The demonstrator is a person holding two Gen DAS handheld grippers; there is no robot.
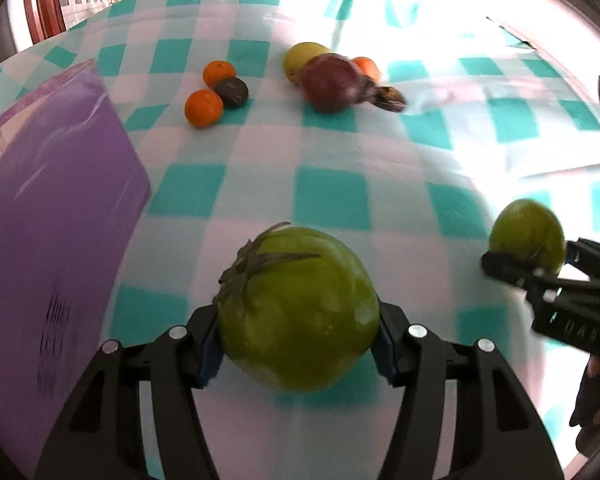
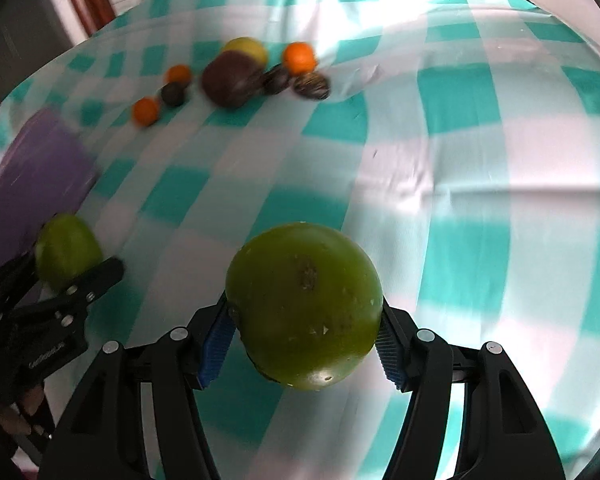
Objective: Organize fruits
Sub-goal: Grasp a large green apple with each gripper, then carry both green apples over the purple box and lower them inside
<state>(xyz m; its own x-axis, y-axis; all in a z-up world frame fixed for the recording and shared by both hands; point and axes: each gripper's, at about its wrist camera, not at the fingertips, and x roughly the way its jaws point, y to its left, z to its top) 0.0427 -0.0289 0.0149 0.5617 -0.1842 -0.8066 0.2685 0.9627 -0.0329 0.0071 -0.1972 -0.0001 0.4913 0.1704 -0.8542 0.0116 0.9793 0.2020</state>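
My left gripper (image 1: pixel 298 332) is shut on a green tomato with a stem (image 1: pixel 298 312), held above the checked tablecloth (image 1: pixel 332 196). My right gripper (image 2: pixel 304 340) is shut on a second green tomato (image 2: pixel 304 304). Each gripper shows in the other view: the right gripper (image 1: pixel 528 252) with its tomato (image 1: pixel 528 236) at the right edge, the left gripper (image 2: pixel 70 264) with its tomato (image 2: pixel 66 250) at the left. Far back lie the other fruits: two oranges (image 1: pixel 204 108), a dark small fruit (image 1: pixel 231 92), a yellow-green fruit (image 1: pixel 304 58), a big dark red fruit (image 1: pixel 330 84).
A purple board (image 1: pixel 56 216) lies on the left of the table, also in the right wrist view (image 2: pixel 36 176). A third orange (image 2: pixel 299 57) and two dark wrinkled fruits (image 2: pixel 311 86) sit by the red fruit. A wooden chair (image 1: pixel 40 0) stands beyond the table.
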